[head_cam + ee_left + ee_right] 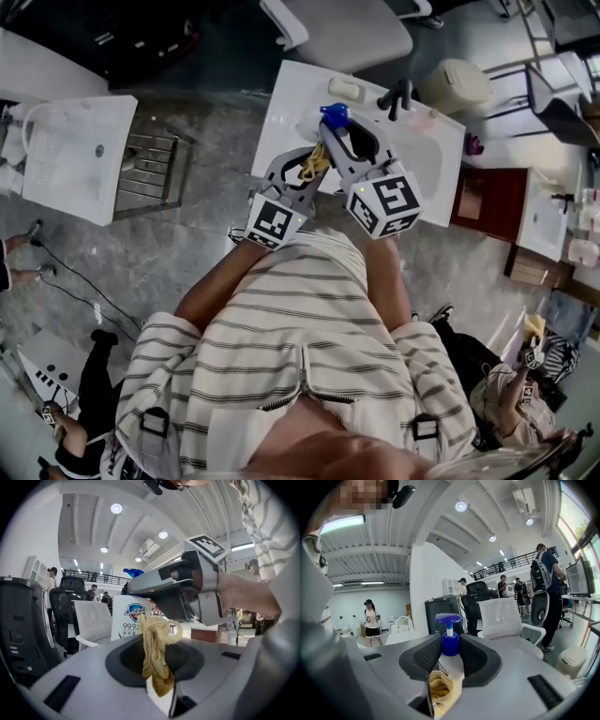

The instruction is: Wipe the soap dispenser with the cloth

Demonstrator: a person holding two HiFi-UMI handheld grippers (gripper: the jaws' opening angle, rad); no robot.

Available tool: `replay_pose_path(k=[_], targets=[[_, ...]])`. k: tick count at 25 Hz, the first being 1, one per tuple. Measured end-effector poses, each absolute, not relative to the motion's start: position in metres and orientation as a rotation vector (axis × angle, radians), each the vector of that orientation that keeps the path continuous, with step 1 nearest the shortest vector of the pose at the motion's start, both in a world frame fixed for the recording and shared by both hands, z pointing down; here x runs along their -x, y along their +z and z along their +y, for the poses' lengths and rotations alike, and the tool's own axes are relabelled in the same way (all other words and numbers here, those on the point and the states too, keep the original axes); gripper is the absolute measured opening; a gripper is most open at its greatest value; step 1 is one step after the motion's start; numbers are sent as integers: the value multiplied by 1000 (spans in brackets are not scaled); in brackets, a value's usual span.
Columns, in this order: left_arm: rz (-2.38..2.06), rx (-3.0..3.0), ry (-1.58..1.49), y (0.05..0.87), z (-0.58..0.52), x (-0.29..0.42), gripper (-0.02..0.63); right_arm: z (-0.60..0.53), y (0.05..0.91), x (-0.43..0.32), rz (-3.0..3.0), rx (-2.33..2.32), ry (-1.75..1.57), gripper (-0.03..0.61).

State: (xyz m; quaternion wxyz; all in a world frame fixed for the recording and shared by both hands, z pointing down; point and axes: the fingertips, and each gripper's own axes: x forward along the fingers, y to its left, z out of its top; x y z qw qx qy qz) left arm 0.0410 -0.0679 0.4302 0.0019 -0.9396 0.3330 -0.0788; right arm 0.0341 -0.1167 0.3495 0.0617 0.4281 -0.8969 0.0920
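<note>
The person's striped shirt (309, 366) is filling the near part of the head view, with both arms reaching away over a white tabletop (292, 112) with a sunken basin. The right claw (450, 660) is pinching the white plastic soap dispenser with a blue pump head (449, 639), its pads sitting on either side of the bottle just under the blue collar. It is holding the bottle upright above the basin. The left claw (159, 672) is pressed together on a crumpled yellowish cloth (157, 651), which is hanging in a bunch from the tips. In the right gripper view the cloth is lying against the lower left side of the bottle, so it seems to be touching there.

Judging by this, the wiping is under way rather than finished. The cloth is working low on one side, while the upper body, the far side and the pump are showing no cloth on them. How much is already clean I cannot tell.

A black tap (398, 96) and a pale bar-shaped object (345, 90) are standing at the far edge of the tabletop. A beige lidded bin (455, 84) is sitting further right. A second white basin unit (80, 155) is standing well apart to the left on the grey stone floor (197, 253). Behind, an open hall is showing white chairs, ceiling lights and several people standing about.
</note>
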Motion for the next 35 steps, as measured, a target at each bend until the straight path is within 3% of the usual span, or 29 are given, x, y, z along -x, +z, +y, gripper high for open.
replay_pose_path(k=[35], targets=[[1210,2950,-165,410,-79,4,91,-104,344,-49,-2748,-1281,272,124]])
